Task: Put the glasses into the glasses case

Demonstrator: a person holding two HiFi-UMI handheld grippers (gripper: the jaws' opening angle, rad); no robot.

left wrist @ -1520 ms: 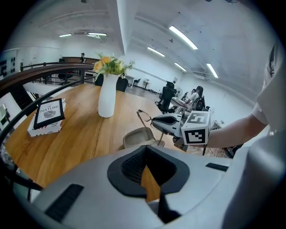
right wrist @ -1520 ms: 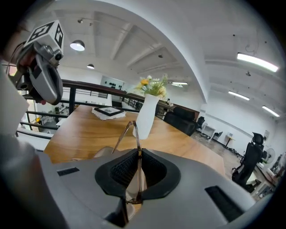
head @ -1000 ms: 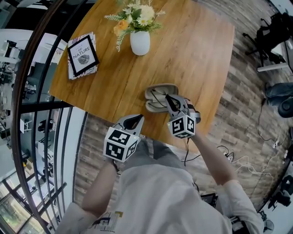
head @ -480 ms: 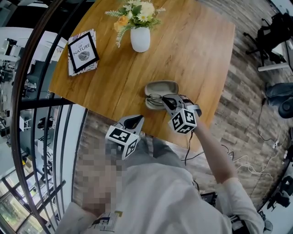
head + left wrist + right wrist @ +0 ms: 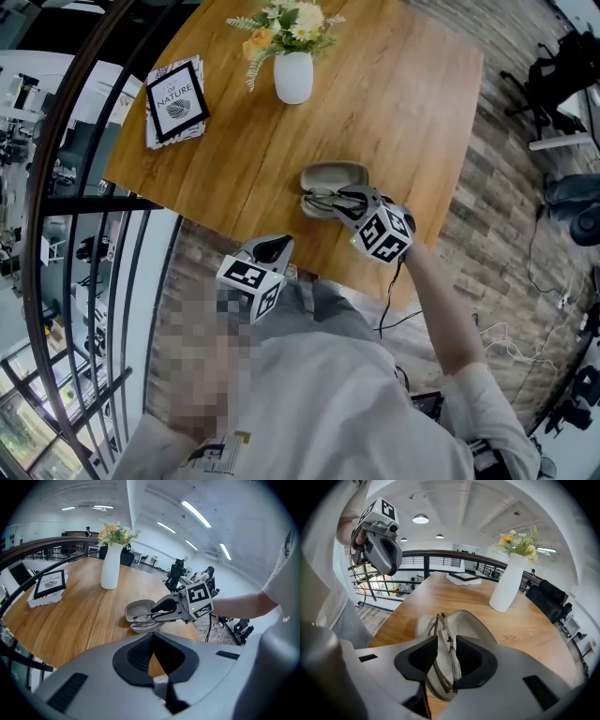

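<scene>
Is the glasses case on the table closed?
No, the glasses case lies open on the table, with the glasses sitting in its lower half.

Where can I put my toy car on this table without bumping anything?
Biggest bare patch: the right side of the table, from the vase to the right edge. Another lies between the book and the glasses case. Crowded: the near edge, where the right gripper, jaws opening, has the glasses between them at the case.
</scene>
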